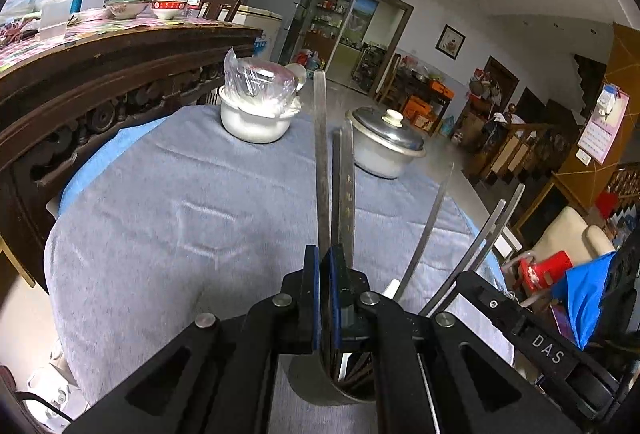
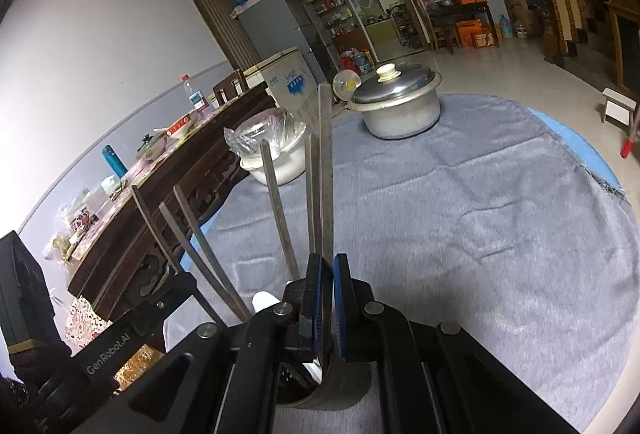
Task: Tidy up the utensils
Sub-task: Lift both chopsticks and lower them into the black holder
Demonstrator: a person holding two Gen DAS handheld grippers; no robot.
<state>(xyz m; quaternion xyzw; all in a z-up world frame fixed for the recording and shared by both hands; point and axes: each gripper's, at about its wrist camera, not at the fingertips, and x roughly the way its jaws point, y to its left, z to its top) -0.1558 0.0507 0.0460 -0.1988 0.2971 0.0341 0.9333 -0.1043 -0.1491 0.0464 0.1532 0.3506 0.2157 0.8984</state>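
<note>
A dark metal utensil cup [image 1: 320, 386] stands on the grey cloth right under both grippers; it also shows in the right wrist view [image 2: 340, 386]. Several long metal utensil handles [image 1: 424, 230] stick up out of it. My left gripper [image 1: 324, 266] is shut on one flat metal handle [image 1: 320, 153] that stands upright over the cup. My right gripper [image 2: 326, 274] is shut on a flat metal handle [image 2: 325, 161], also upright over the cup. The right gripper's body shows in the left wrist view [image 1: 540, 330].
A white pot with a plastic-wrapped bowl on it [image 1: 256, 113] and a lidded metal pot [image 1: 386, 141] stand at the far side of the round table's grey cloth [image 1: 180, 226]. A carved wooden table [image 1: 100, 73] with dishes is close on the left.
</note>
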